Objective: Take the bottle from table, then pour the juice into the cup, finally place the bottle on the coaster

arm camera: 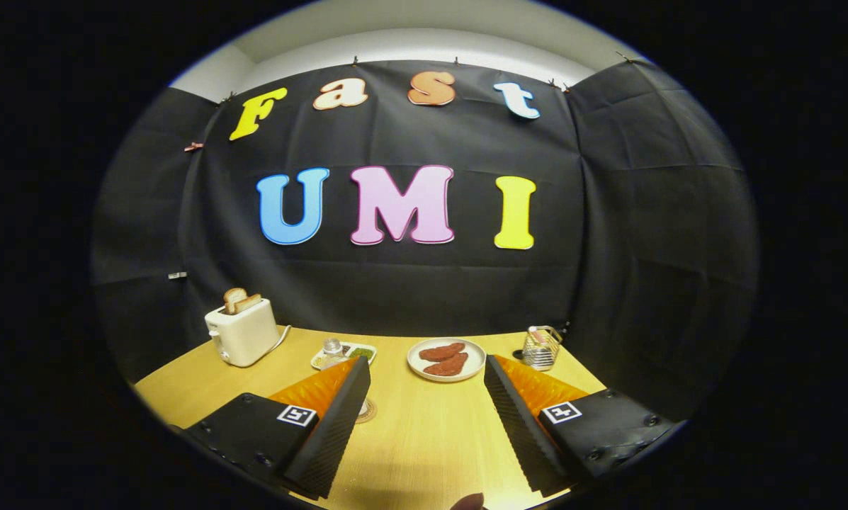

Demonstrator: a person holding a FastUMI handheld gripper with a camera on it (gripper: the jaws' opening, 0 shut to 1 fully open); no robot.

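The tongs hover level over the bench, spread wide and empty; a small clear bottle stands just beyond the left finger.

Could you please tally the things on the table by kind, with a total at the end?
Toaster: 1
Toast slices in it: 2
Plate with reddish food: 1
Small tray: 1
Clear cup: 1
Wire basket: 1
Coaster: 1
Total: 8
The gripper is open over bare table.
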